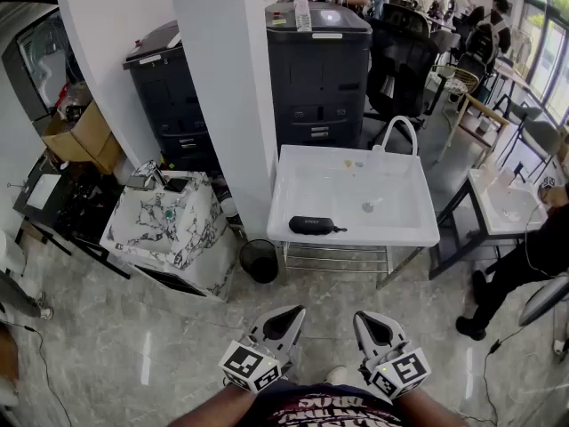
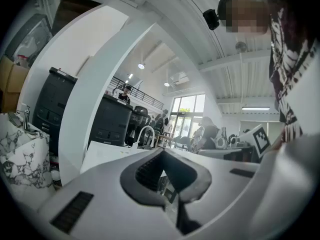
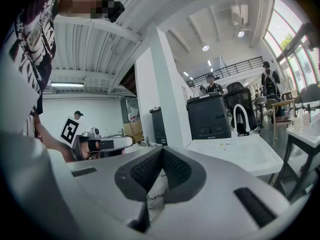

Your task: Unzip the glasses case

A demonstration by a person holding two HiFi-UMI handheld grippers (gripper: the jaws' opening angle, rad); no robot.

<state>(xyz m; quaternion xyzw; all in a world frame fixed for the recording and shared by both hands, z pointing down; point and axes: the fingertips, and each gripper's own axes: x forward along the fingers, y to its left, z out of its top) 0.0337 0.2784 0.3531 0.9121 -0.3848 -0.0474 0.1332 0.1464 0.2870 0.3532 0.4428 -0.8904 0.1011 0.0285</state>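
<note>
The left tool (image 1: 286, 317), low and a little left of centre in the head view, is pressed together with nothing in it. Its own view shows the pads meeting at the tips with only the room beyond.

Higher up and slightly right, in the middle of the frame, the glasses case (image 1: 313, 225) lies flat near the front left edge of the white table (image 1: 391, 229). It is black and long and looks fully zipped, with a small pull (image 1: 340, 229) sticking out at its right end.

Right of centre at the bottom, the right tool (image 1: 366, 320) is likewise pressed together and empty. Both tools are held close to the person's body, well apart from the case.

The step in hand looks like the approach. To do it well, both tools should be spread before they reach the table. The left tool can then pin the case's left end so it cannot slide on the smooth top. The right tool should pinch the pull squarely and draw it along the seam, not upward. The pull is too small here to tell its shape, so it needs a closer look first.
</note>
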